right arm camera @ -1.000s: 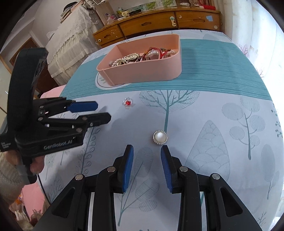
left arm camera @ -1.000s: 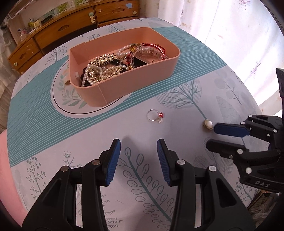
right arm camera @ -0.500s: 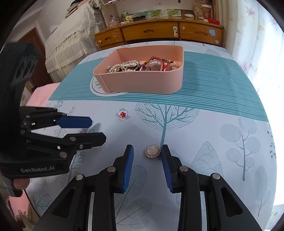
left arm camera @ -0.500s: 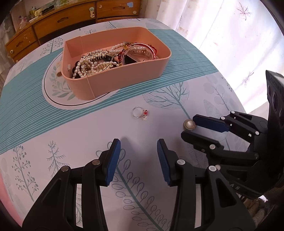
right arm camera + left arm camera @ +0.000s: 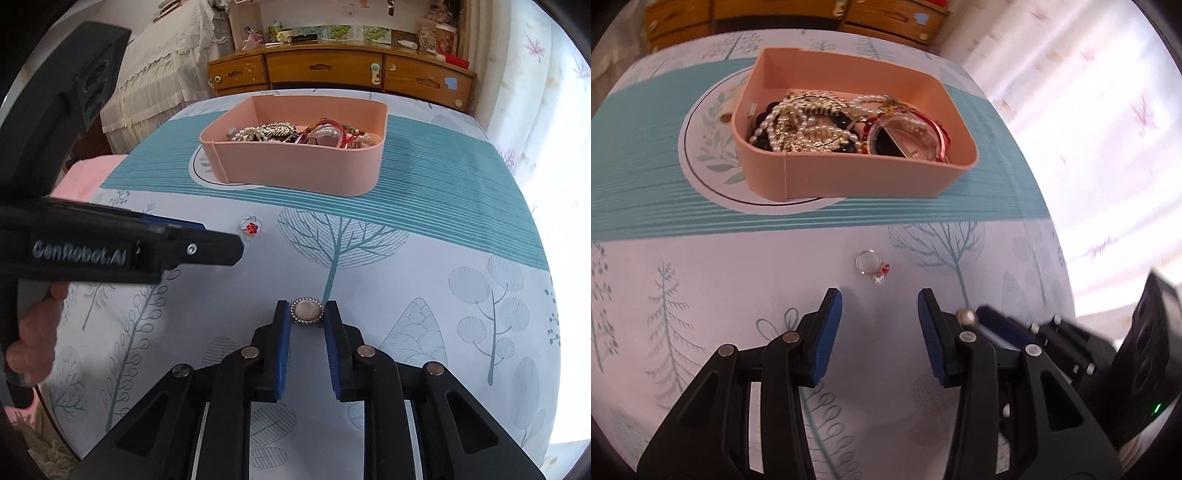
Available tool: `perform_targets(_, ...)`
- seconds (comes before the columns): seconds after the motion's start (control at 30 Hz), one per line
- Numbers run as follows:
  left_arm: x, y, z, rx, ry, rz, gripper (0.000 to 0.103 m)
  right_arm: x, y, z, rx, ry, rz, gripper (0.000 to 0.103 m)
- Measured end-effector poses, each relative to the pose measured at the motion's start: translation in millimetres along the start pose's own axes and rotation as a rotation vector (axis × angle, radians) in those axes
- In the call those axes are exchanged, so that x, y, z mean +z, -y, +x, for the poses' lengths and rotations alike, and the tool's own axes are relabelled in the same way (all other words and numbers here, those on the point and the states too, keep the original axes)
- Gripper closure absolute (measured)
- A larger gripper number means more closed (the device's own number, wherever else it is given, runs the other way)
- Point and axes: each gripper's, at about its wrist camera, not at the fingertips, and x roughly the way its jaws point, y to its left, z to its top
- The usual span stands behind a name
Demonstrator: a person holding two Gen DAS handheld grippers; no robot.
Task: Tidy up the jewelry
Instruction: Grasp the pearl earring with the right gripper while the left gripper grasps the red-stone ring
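A round pearl brooch (image 5: 307, 311) with a sparkly rim lies on the tablecloth between the tips of my right gripper (image 5: 307, 314). Its jaws are closing and both blue pads touch the brooch's sides. In the left wrist view the brooch (image 5: 966, 315) peeks out behind my left finger. A silver ring with a red stone (image 5: 873, 266) lies just ahead of my left gripper (image 5: 879, 299), which is open and holds nothing. From the right wrist view the ring (image 5: 251, 227) sits just past the left gripper (image 5: 221, 236). The pink box (image 5: 849, 184) beyond holds several pearl strands and bangles.
The pink box (image 5: 295, 166) stands mid-table on a teal-striped, tree-printed cloth. A wooden dresser (image 5: 332, 74) and a lace-covered bed (image 5: 159, 85) stand behind the table. Curtains (image 5: 1089, 110) hang on the right. A person's hand (image 5: 33, 332) grips the left tool.
My right gripper moved forward until the brooch sat between its fingers, then its jaws narrowed onto it. My left gripper rolled, and the ring now lies closer to its tips.
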Motion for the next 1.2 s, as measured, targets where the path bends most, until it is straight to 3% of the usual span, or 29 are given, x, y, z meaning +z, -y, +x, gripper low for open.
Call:
perform_targets(0.2, 12, -7, 11, 0.003, -0.020, -0.257, 0.064, -6, 8, -5, 0.023, 0.011, 0.037, 0.085)
perform_targets(0.53, 33, -5, 25, 0.082, -0.109, -0.435, 0.066, -13, 21, -11, 0.043, 0.023, 0.078, 0.085)
perform_targets(0.67, 38, 1, 29, 0.128, -0.133, -0.433, 0.070, -15, 28, -12, 0.054, 0.030, 0.102, 0.085)
perform_targets(1.0, 46, 22, 37, 0.220, -0.188, -0.293, 0.073, -20, 30, -15, 0.068, 0.038, 0.129, 0.085)
perform_targets(1.07, 47, 31, 40, 0.248, -0.204, -0.242, 0.081, -21, 29, -16, 0.069, 0.040, 0.132, 0.085)
perform_targets(1.2, 48, 39, 43, 0.265, -0.223, -0.201, 0.087, -21, 31, -16, 0.076, 0.044, 0.143, 0.085)
